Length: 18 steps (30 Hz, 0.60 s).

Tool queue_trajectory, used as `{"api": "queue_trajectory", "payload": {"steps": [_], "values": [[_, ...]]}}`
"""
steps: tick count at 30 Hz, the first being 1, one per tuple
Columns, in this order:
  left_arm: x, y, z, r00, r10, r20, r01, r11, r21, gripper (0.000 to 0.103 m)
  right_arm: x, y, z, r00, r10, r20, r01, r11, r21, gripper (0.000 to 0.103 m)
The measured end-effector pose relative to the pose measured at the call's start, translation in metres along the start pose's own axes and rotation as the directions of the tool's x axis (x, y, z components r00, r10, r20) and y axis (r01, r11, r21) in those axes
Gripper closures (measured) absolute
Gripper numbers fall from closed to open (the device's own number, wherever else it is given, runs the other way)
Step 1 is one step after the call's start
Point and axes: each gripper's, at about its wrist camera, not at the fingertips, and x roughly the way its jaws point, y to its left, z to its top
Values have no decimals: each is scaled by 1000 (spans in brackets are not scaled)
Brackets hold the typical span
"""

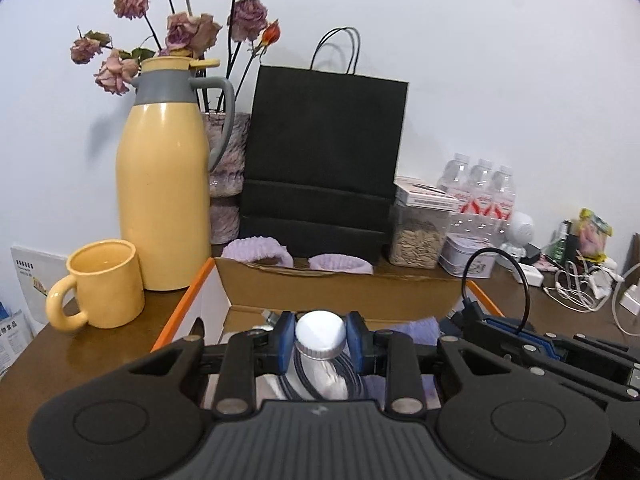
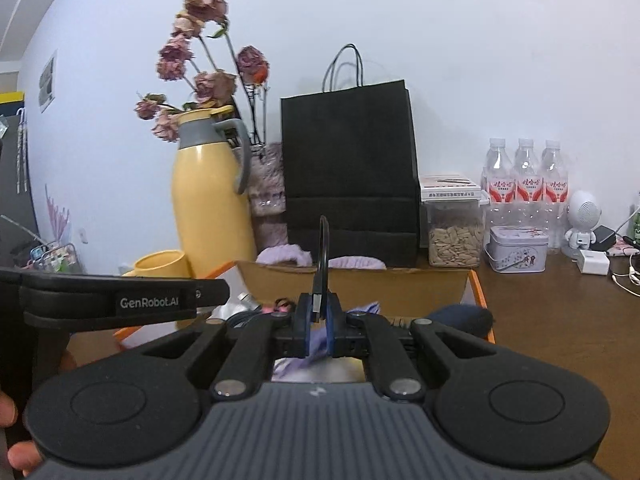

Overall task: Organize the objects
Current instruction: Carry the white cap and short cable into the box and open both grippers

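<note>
white-capped bottle (image 1: 320,338) sits clamped between the blue pads of the left gripper (image 1: 320,340), cap up, its silver neck and pale body running down and back toward the palm, so its long axis looks close to upright. it hangs over the open cardboard box (image 1: 340,284), which lies straight ahead and below. just right of it, the right gripper (image 2: 318,314) is pinched narrow on a black cable (image 2: 323,252) whose loop stands up from the pads, also over the box. beyond the box: lilac cloth (image 1: 256,250), black paper bag (image 1: 324,160), yellow jug (image 1: 164,184) and yellow mug (image 1: 104,284) ahead-left. judging by this, the left one is placed to lower the bottle straight in.
</note>
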Motion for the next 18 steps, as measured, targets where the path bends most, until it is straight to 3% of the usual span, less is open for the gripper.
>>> {"api": "queue_trajectory", "payload": {"steps": [11,12,14,15,16,17,18], "values": [[53,6,11,998,51,-23,-51,999,15,76,55,-30,5,998,-16,-57,17,1000,22,95],[56,7,11,998,61,-21,-61,998,20,72,59,-32,5,997,-23,-71,25,999,20,93],[60,10,12,997,73,-18,-72,997,23,48,64,-35,5,995,-35,-92,37,999,18,84],[61,12,12,997,81,-14,-80,997,18,19,67,-36,5,994,-43,-100,44,999,14,67],[62,13,11,996,90,-4,-90,996,12,0,67,-37,5,994,-48,-98,50,999,12,45],[61,15,11,995,98,16,-98,995,6,0,67,-38,5,994,-51,-97,51,999,5,35],[60,16,10,994,105,33,-105,994,-3,0,66,-38,5,994,-50,-97,50,999,-1,19]]}}
